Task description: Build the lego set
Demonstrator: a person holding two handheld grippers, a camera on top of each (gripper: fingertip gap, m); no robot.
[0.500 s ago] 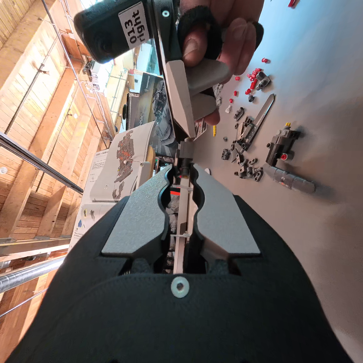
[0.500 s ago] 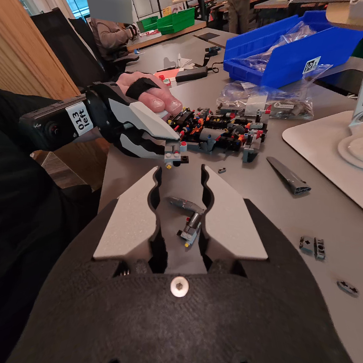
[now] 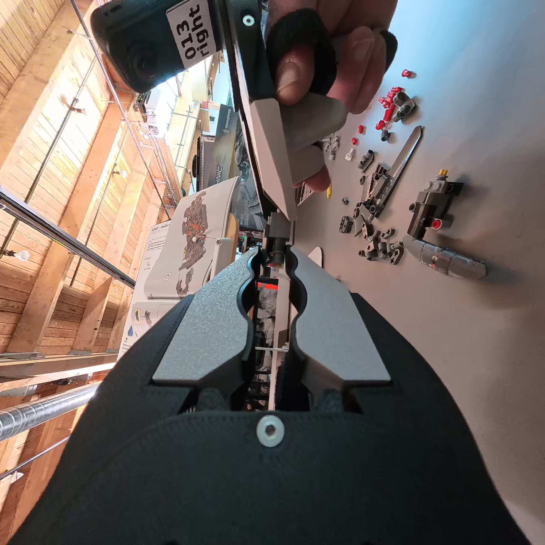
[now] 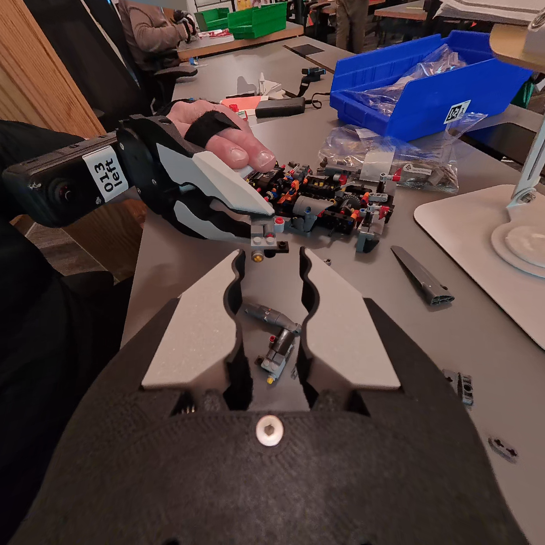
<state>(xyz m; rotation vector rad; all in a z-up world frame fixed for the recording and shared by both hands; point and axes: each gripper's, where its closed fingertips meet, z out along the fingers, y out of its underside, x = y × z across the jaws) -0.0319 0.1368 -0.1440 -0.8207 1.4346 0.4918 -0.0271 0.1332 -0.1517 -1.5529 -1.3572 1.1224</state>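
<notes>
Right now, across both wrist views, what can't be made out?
- Right gripper: left wrist view shows it edge-on; whether its tips touch the brick piece is unclear.
- Blue bin contents: blurred behind clear bags, right wrist view.
- Loose parts: partly cut off by gripper body.

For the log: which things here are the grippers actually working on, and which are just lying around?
In hand:
- left gripper, shut on the small grey brick assembly
- right gripper, jaws open, just short of that assembly

Lying about:
- second brick assembly and grey tapered piece, below the right gripper
- chassis build
- dark blade piece
- blue bin
- parts bags
</notes>
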